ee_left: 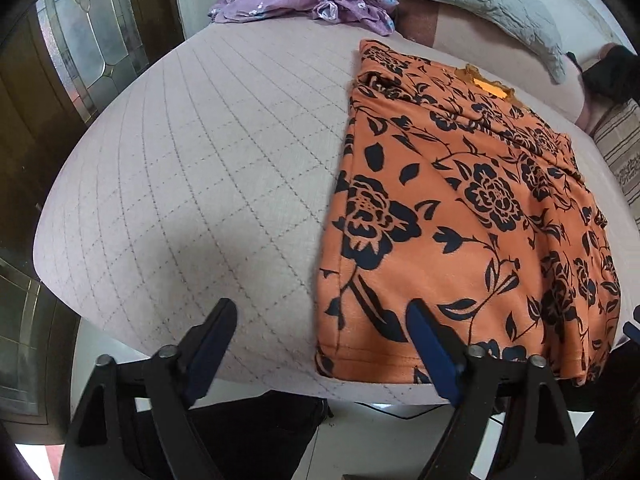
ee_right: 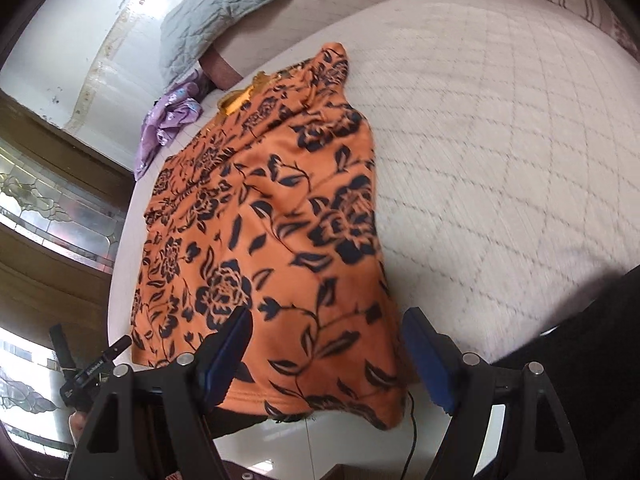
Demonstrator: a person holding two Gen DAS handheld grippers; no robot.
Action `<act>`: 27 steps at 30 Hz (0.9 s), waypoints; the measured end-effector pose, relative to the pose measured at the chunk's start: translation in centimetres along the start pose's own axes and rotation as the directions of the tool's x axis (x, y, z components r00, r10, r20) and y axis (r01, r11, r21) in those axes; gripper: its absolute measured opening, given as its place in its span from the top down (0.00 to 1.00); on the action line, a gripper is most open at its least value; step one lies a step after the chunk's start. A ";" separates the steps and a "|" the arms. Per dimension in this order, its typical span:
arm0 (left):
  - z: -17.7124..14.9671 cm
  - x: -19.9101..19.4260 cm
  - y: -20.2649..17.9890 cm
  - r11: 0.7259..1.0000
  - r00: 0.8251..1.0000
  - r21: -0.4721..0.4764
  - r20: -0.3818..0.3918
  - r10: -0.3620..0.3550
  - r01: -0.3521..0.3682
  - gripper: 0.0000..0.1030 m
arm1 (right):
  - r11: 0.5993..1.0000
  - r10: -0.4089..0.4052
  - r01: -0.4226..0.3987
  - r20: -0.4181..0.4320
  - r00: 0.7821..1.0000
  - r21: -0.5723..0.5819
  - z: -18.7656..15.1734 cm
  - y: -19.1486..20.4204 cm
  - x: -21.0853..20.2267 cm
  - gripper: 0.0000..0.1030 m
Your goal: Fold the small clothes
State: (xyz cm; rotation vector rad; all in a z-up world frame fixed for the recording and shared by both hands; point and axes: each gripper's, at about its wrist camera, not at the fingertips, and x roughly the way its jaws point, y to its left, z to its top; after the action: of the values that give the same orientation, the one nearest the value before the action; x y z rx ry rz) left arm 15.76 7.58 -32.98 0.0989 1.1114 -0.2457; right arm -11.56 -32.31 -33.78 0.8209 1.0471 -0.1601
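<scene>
Orange cloth printed with dark flowers and leaves makes up the garment (ee_left: 460,216) that is laid flat on the quilted mattress (ee_left: 192,168), its hem reaching the near edge and its neckline turned to the far side. At that neckline a plain orange label (ee_left: 489,87) is sewn; no writing can be read on it. On a small black device (ee_right: 90,374) seen at the lower left of the right wrist view, a line of pale lettering is printed, but it is too small to be made out.

The left gripper (ee_left: 322,320) is pointed steeply down over the near edge of the mattress. Its jaws are spread wide: the left one is over bare mattress, the right one over the garment's near left corner, and nothing is held between them. The right gripper (ee_right: 328,328) is likewise tilted down, with its jaws set well apart above the garment's near right part; no cloth is gripped.

A crumpled purple garment (ee_left: 304,4) is left at the far side of the mattress, well apart from the orange one, and a grey quilted pillow (ee_left: 480,4) is propped behind it.
</scene>
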 end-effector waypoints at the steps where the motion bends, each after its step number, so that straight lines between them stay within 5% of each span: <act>1: 0.0 0.1 -0.3 1.000 1.000 0.008 -0.004 -0.005 0.005 0.35 | 1.000 0.002 -0.002 -0.001 1.000 0.004 -0.1 -0.1 -0.1 0.22; 3: -0.2 0.2 -1.1 0.999 1.000 0.043 -0.018 -0.018 0.019 0.56 | 1.000 0.005 -0.005 -0.008 1.000 0.017 -0.4 -0.6 -0.3 0.22; 8: -0.5 0.7 -2.5 0.996 0.999 0.083 -0.043 -0.026 0.030 0.56 | 0.999 0.000 0.002 -0.055 0.998 0.042 -1.3 -1.4 0.0 0.24; 12: -0.1 1.2 -2.7 0.995 0.997 0.086 -0.067 -0.036 0.042 0.43 | 0.998 -0.055 0.058 -0.108 0.993 0.026 -2.1 -1.4 1.2 0.31; 16: -0.1 1.8 -2.8 0.995 0.996 0.084 -0.077 -0.043 0.049 0.43 | 0.995 -0.087 0.095 -0.172 0.981 0.035 -2.8 -1.8 3.2 0.34; 17: -0.1 1.9 -2.8 0.996 0.996 0.079 -0.073 -0.045 0.051 0.50 | 0.994 -0.105 0.109 -0.168 0.980 0.016 -2.9 -1.6 3.3 0.35; 21: 0.3 1.7 -2.3 0.998 0.998 0.050 -0.054 -0.039 0.042 0.88 | 0.986 -0.164 0.163 -0.155 0.974 -0.020 -3.2 -1.4 3.2 0.61; 24: 0.8 1.1 -2.0 0.997 0.997 0.026 -0.030 -0.076 0.077 0.92 | 0.994 -0.105 0.098 -0.149 0.983 -0.056 -3.3 -0.6 2.2 0.94; 27: 1.1 -0.4 -2.1 0.994 0.995 0.041 0.011 -0.099 0.099 0.92 | 0.997 -0.045 0.038 -0.122 0.991 -0.063 -3.0 0.3 0.9 0.94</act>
State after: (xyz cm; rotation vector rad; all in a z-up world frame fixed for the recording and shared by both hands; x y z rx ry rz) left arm 16.07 5.41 -32.09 0.0782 1.1000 -0.3570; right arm -13.09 -29.82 -35.04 0.7619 1.1808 -0.1132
